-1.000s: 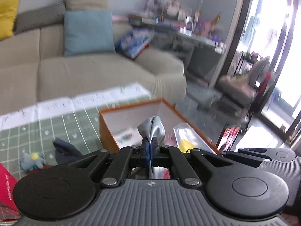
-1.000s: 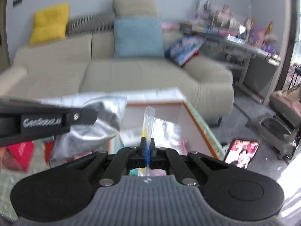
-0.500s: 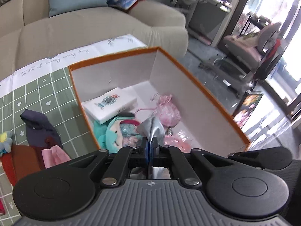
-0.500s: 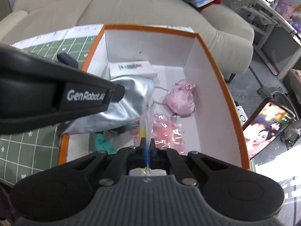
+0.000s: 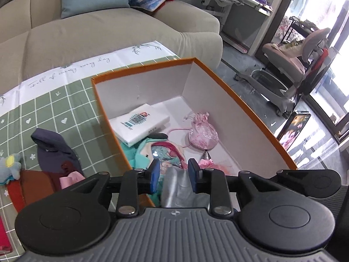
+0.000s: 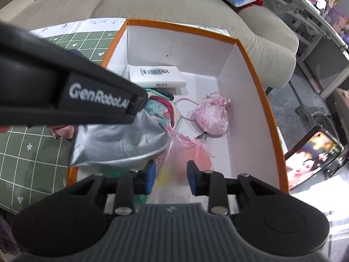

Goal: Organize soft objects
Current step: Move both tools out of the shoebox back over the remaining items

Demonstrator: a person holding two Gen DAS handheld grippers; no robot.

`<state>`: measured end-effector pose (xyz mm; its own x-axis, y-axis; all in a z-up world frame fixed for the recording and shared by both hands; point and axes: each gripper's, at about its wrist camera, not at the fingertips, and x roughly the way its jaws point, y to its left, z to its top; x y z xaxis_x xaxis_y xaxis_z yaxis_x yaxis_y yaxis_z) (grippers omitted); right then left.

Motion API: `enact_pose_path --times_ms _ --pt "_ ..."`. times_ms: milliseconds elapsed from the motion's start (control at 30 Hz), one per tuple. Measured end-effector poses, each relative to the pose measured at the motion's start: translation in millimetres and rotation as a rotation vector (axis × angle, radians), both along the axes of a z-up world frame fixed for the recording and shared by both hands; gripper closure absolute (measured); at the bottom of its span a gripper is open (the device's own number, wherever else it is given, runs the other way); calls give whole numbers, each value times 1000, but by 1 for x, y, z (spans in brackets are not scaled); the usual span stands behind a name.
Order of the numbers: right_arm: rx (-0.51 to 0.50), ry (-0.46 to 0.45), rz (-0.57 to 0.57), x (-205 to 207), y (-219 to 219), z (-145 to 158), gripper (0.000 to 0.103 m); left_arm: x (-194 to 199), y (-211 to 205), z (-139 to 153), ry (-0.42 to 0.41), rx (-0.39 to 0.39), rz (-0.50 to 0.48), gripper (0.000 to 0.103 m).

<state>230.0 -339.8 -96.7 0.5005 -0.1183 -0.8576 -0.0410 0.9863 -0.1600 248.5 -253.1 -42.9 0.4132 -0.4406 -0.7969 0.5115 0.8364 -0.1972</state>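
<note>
Jaws of both grippers [image 5: 174, 172] [image 6: 171, 174] just parted above orange-rimmed box [image 5: 250, 113].

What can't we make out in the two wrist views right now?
- Silver pouch, left wrist view: lower part hidden behind the left gripper body.
- Clear plastic bag, right wrist view: contents smeared by blur; bottom hidden by the right gripper.
- Teal plush: partly covered by the pouch, shape unclear.
- Orange box: near wall hidden in both views.
</note>
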Motion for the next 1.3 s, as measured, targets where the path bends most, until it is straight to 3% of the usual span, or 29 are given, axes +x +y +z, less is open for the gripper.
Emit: enact_pose_path --times_ms 267,433,533,667,800,833,900,1033,1300 --pt "-59 -45 11 -9 14 23 60 -8 22 25 -52 -22 24 63" --pt "-57 -91 8 -19 21 40 59 -17 41 37 -81 -25 39 62" --pt "5 -118 6 -24 24 50 59 -24 52 40 -98 -15 59 62" --pt "168 -145 14 -28 24 55 59 -33 64 34 -112 19 87 62" --pt "289 -106 17 -22 26 47 61 -37 80 24 -79 20 130 62" --pt "297 -94 11 -19 26 44 65 -38 83 23 -74 20 136 62" --pt "321 -62 -8 -16 26 36 87 -42 90 21 -68 19 144 62" --pt "380 -53 -20 -16 23 31 103 -46 100 19 -64 18 160 62" --pt "337 -110 -19 -25 24 49 103 -52 112 19 -64 -3 187 62"
